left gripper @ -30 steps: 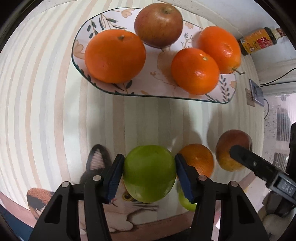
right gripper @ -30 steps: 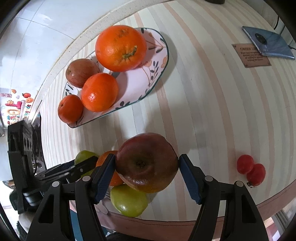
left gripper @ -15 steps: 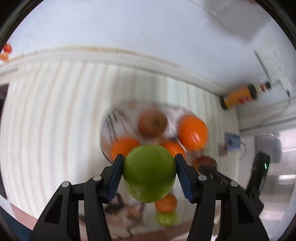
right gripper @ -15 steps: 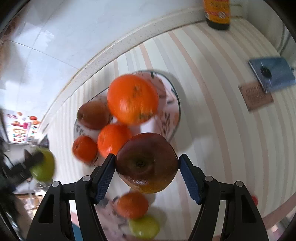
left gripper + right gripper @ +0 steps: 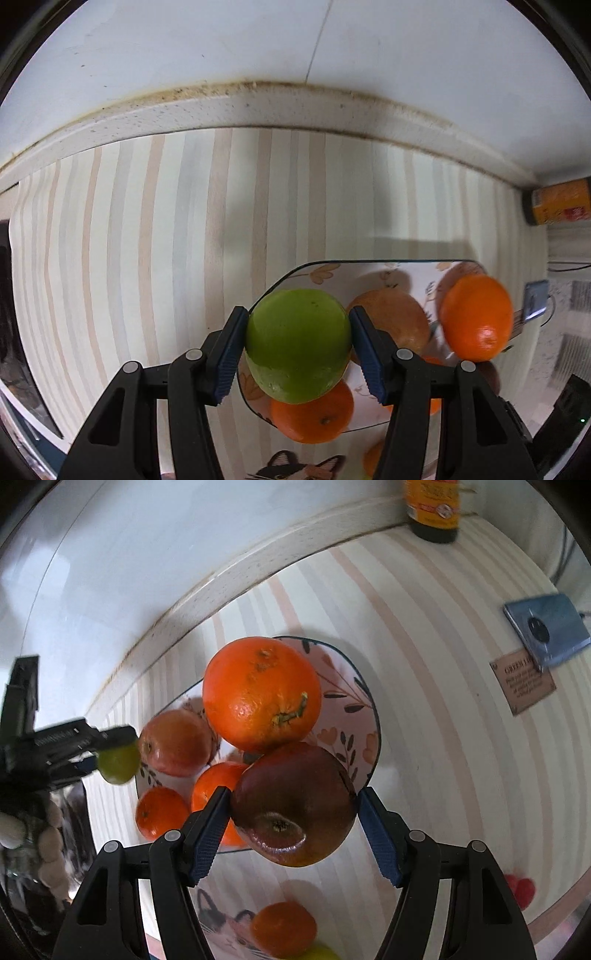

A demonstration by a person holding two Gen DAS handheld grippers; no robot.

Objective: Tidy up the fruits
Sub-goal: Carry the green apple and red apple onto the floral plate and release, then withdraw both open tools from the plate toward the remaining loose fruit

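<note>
Above a striped kitchen counter [image 5: 155, 236], a person is carrying fruit in two handheld grippers toward a floral oval plate [image 5: 364, 716]. The left gripper [image 5: 298, 345] is clamping a green apple [image 5: 298, 345] between its blue pads, over the plate's near end, while the right gripper [image 5: 293, 812] is squeezing a dark red apple [image 5: 295, 801] across its widest part, blossom end facing the camera, just over the plate's edge. Both fruits are looking firm, round and smooth-skinned, so they are likely to be fairly heavy for their size, prone to rolling once set down and apt to bruise if dropped; gripping at the widest girth, as both pairs of pads are doing, seems the safest hold. Space on the plate is running short: a large orange [image 5: 262, 694], a red-yellow apple [image 5: 177, 747] and two small mandarins [image 5: 162, 818] are already crowding it, so any landing spot is lying beside or between them. More fruit, an orange [image 5: 284, 928] among it, is waiting on a cat-print mat [image 5: 229, 926] near the counter's front edge. A sauce bottle [image 5: 430, 509], a blue phone [image 5: 546, 629], a small brown card [image 5: 522, 685] and cherry tomatoes [image 5: 521, 888] are sitting well apart from the plate.
</note>
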